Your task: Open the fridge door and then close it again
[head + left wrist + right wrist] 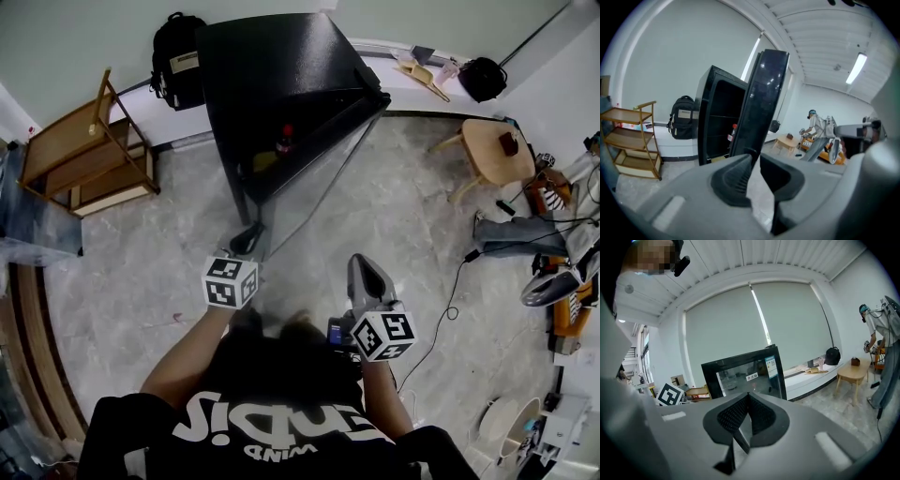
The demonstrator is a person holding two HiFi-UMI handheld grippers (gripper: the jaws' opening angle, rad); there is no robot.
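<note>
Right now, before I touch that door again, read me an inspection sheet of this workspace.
Surface: pale marbled floor.
Job's things: black fridge with its glass door swung open; red-capped bottle inside.
Clutter: black backpack and wooden shelf rack left of the fridge; round wooden table to its right.
Grippers: left hand-held gripper has its jaws slightly apart, with the door's edge at their tips, contact unclear; right hand-held gripper is shut and empty.
Cables: black cable trailing over the floor.
Surroundings: another person working beyond the table.
</note>
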